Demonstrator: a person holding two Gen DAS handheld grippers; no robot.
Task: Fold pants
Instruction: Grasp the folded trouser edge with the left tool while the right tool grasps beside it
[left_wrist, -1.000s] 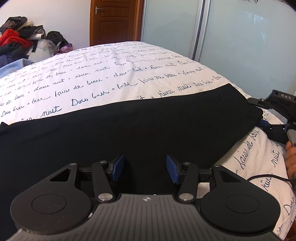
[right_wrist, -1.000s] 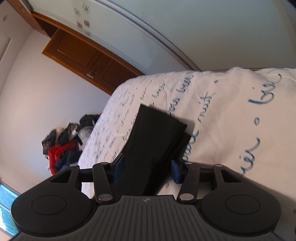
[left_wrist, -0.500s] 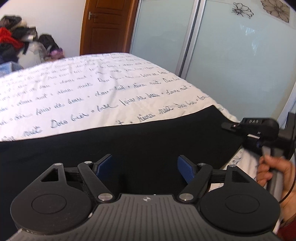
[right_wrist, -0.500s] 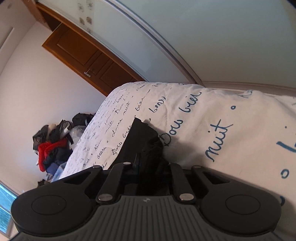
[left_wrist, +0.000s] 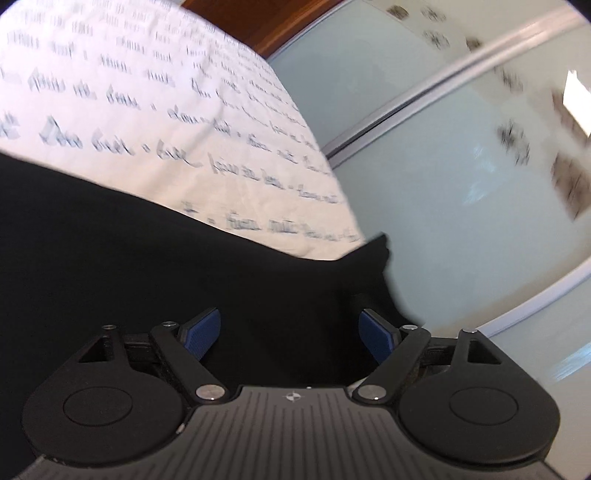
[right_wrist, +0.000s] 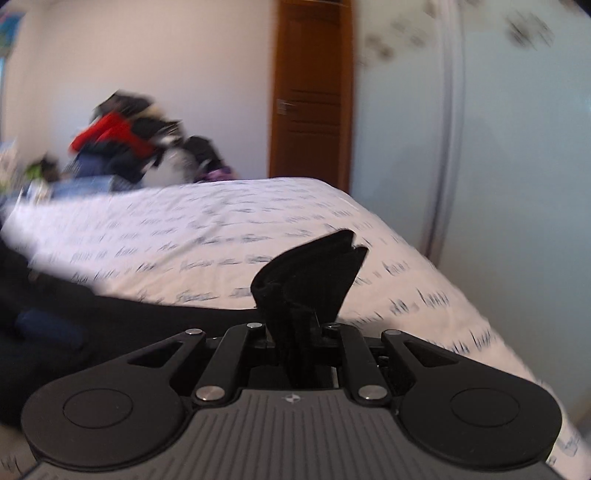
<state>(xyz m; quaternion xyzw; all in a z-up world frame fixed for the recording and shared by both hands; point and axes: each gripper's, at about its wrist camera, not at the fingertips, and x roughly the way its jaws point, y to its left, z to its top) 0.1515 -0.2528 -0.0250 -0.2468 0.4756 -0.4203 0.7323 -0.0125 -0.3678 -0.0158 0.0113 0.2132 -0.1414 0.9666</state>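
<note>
While the right gripper (right_wrist: 291, 332) is pinching a corner of the black pants (left_wrist: 147, 266) on the bed (left_wrist: 184, 110), the left gripper (left_wrist: 290, 334) is opening its fingers over the cloth, gripping nothing. That bunched corner is likely risking slipping free.

bedsheet (left_wrist: 147, 92) lettering: blurred | pants (left_wrist: 110, 258): cut off left | clothes pile (right_wrist: 125, 144): blurred
</note>
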